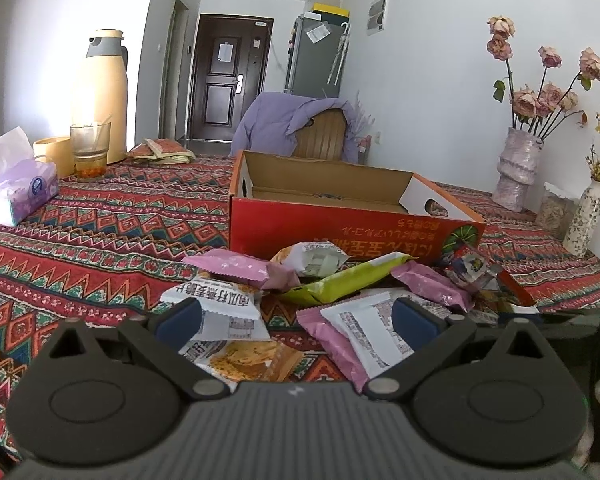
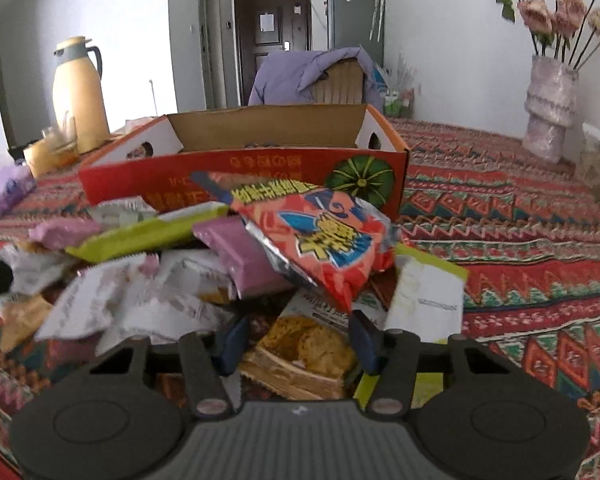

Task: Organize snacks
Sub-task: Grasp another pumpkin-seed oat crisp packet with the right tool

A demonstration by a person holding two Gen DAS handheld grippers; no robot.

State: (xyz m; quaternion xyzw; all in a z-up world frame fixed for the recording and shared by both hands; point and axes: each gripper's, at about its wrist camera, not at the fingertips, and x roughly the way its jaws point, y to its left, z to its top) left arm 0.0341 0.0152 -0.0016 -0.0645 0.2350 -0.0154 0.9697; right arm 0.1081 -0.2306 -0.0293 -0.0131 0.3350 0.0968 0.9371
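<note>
A pile of snack packets lies on the patterned tablecloth in front of an open red cardboard box, also in the right wrist view. My left gripper is open above the pile, its pads either side of a white-and-pink packet and a white cracker packet. A lime-green packet and pink packets lie beyond. My right gripper is open low over an orange cracker packet. A red-orange chip bag tops the pile.
A yellow thermos, a glass and a tissue pack stand at the back left. A vase of dried roses and a small patterned vase stand at the right. A chair with purple cloth is behind the box.
</note>
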